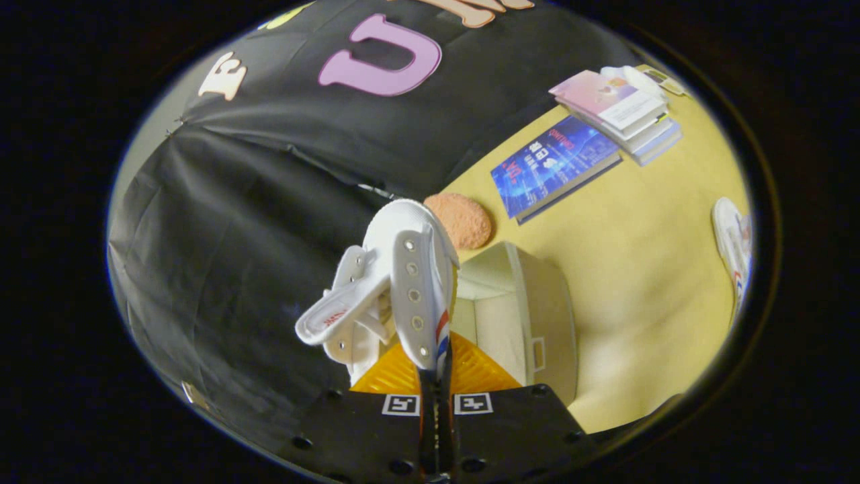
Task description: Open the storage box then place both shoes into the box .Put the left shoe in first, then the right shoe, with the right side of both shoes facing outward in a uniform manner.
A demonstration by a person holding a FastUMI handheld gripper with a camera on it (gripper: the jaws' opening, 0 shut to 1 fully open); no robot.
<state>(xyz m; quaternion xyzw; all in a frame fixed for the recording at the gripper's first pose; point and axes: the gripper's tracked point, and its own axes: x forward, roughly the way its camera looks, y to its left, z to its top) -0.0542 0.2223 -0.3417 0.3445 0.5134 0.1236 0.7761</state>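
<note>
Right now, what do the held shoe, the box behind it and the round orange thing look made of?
White sneaker, clamped between the fingers of the gripper: looks like matte canvas, with metal-looking eyelets and a striped tape along the edge. Storage box just beyond it: smooth cream panels, probably plastic, lid up. Orange pad past the box: coarse, porous surface, likely sponge or foam, though that is hard to confirm.

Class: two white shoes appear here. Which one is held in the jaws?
The white shoe with eyelets, pinched by its side between the jaws above the open box; the other shoe lies far off on the table.
</note>
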